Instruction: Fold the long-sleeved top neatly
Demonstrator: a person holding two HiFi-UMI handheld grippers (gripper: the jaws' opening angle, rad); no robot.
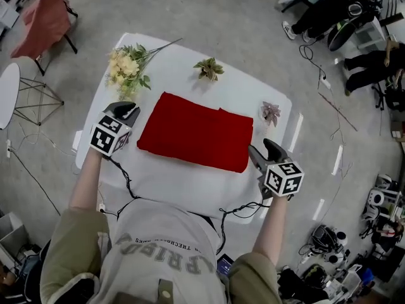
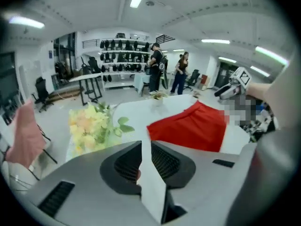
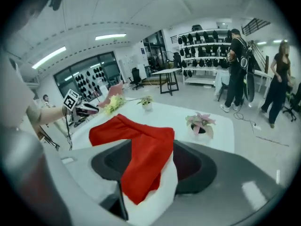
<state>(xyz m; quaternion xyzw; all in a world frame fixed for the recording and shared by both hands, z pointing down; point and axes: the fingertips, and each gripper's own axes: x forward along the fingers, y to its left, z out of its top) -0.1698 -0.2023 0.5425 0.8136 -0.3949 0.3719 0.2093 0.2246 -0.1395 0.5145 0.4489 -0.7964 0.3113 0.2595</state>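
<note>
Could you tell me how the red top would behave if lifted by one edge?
The red top lies in flat, soft layers, so it would probably droop and unfold. It looks thin, so likely light.

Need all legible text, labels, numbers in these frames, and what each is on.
"LFRIED": large letters on the person's light grey T-shirt, upside down, ends lost in folds; uncertain.
Small print line beside it: too small to read.
Black-and-white marker cubes, left and right: square patterns only, no characters.
Nothing else legible.
</note>
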